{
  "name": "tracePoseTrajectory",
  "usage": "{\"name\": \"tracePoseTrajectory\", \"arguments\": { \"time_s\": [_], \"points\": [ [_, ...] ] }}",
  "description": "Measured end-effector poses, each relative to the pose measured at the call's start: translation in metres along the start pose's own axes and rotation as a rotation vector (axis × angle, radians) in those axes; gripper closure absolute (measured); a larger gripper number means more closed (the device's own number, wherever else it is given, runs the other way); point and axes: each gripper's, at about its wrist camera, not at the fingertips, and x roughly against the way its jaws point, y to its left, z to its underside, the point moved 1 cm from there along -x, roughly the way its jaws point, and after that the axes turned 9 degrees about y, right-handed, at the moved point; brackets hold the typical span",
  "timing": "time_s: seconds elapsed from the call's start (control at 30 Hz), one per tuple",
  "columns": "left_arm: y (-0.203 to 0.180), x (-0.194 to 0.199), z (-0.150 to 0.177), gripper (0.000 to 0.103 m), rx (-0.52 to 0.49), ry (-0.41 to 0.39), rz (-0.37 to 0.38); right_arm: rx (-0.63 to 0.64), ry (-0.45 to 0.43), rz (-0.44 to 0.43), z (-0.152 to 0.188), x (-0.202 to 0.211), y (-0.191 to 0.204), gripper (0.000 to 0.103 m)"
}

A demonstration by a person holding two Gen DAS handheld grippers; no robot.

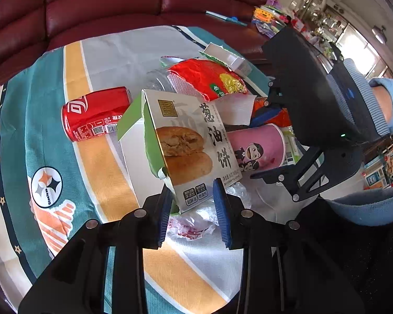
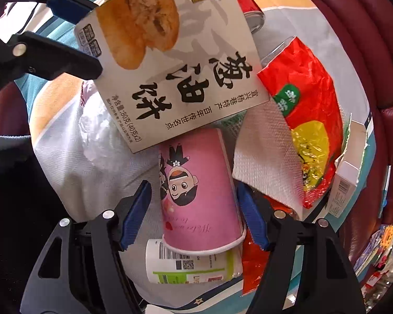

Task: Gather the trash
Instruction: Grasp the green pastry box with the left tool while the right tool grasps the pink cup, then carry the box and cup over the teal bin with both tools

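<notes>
Left gripper (image 1: 194, 209) narrowed on the lower corner of the scallion pancake box (image 1: 186, 141), pads pinching it, box lifted and tilted over the trash pile mid-table. Right gripper (image 2: 194, 214) wide, straddling the pink paper cup (image 2: 199, 191) lying on its side, pads just beside its walls, not clearly pressing.

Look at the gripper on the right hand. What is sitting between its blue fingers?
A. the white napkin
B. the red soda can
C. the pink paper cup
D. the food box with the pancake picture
C: in the right wrist view, the pink paper cup lies between the blue pads of the right gripper.
</notes>
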Motion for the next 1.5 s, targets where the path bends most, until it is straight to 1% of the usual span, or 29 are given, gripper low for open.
{"name": "tracePoseTrajectory", "arguments": {
  "time_s": [0.03,0.07,0.13,0.17,0.23,0.3,0.33,0.37,0.4,0.43,0.53,0.6,0.7,0.77,0.97,1.03,1.13,1.27,1.33,1.4,1.5],
  "points": [
    [0.001,0.000,0.002,0.067,0.005,0.002,-0.003,0.003,0.015,0.003,0.001,-0.007,0.003,0.043],
    [0.001,-0.001,0.004,0.066,0.012,0.004,-0.007,0.002,0.017,0.012,0.001,-0.011,0.005,0.044],
    [0.002,-0.004,0.006,0.060,0.025,0.006,-0.025,-0.014,-0.019,0.018,0.004,-0.007,0.008,0.047],
    [0.003,-0.006,0.005,0.059,0.032,0.012,-0.036,-0.029,-0.037,0.005,0.006,-0.003,0.007,0.048],
    [0.005,-0.012,0.002,0.057,0.042,0.021,-0.050,-0.067,-0.060,0.008,0.011,0.006,0.003,0.048],
    [0.006,-0.019,-0.001,0.057,0.048,0.031,-0.033,-0.114,-0.079,-0.009,0.018,0.014,-0.003,0.048],
    [0.005,-0.022,-0.002,0.061,0.053,0.036,-0.022,-0.135,-0.092,-0.018,0.022,0.019,-0.006,0.048],
    [0.003,-0.026,-0.003,0.069,0.052,0.041,-0.017,-0.152,-0.105,-0.024,0.027,0.024,-0.008,0.048],
    [0.000,-0.028,-0.003,0.079,0.051,0.045,-0.005,-0.168,-0.116,-0.028,0.031,0.027,-0.011,0.048],
    [-0.004,-0.029,-0.003,0.084,0.049,0.040,0.001,-0.187,-0.128,-0.032,0.035,0.031,-0.013,0.048],
    [-0.014,-0.024,-0.003,0.091,0.029,0.008,-0.014,-0.240,-0.164,-0.038,0.051,0.044,-0.026,0.048],
    [-0.017,-0.021,-0.003,0.093,0.047,-0.013,-0.016,-0.282,-0.186,-0.052,0.050,0.050,-0.027,0.048],
    [-0.024,-0.016,-0.002,0.098,0.081,-0.035,-0.040,-0.344,-0.207,-0.054,0.057,0.054,-0.034,0.048],
    [-0.030,-0.008,-0.004,0.098,0.088,-0.055,-0.052,-0.383,-0.219,-0.061,0.063,0.053,-0.039,0.048],
    [-0.045,0.026,-0.015,0.098,0.100,-0.127,-0.140,-0.477,-0.294,-0.073,0.083,0.067,-0.052,0.048],
    [-0.051,0.035,-0.018,0.098,0.098,-0.145,-0.176,-0.504,-0.320,-0.078,0.093,0.073,-0.058,0.048],
    [-0.057,0.041,-0.023,0.098,0.111,-0.159,-0.201,-0.539,-0.351,-0.076,0.110,0.077,-0.063,0.047],
    [-0.070,0.052,-0.029,0.098,0.109,-0.180,-0.181,-0.586,-0.380,-0.082,0.136,0.079,-0.071,0.047],
    [-0.083,0.058,-0.034,0.098,0.089,-0.192,-0.172,-0.615,-0.393,-0.080,0.151,0.079,-0.076,0.047],
    [-0.097,0.061,-0.042,0.098,0.067,-0.196,-0.178,-0.646,-0.406,-0.084,0.167,0.077,-0.083,0.047],
    [-0.123,0.056,-0.058,0.098,0.019,-0.191,-0.180,-0.703,-0.428,-0.087,0.195,0.073,-0.098,0.047]
  ]
}}
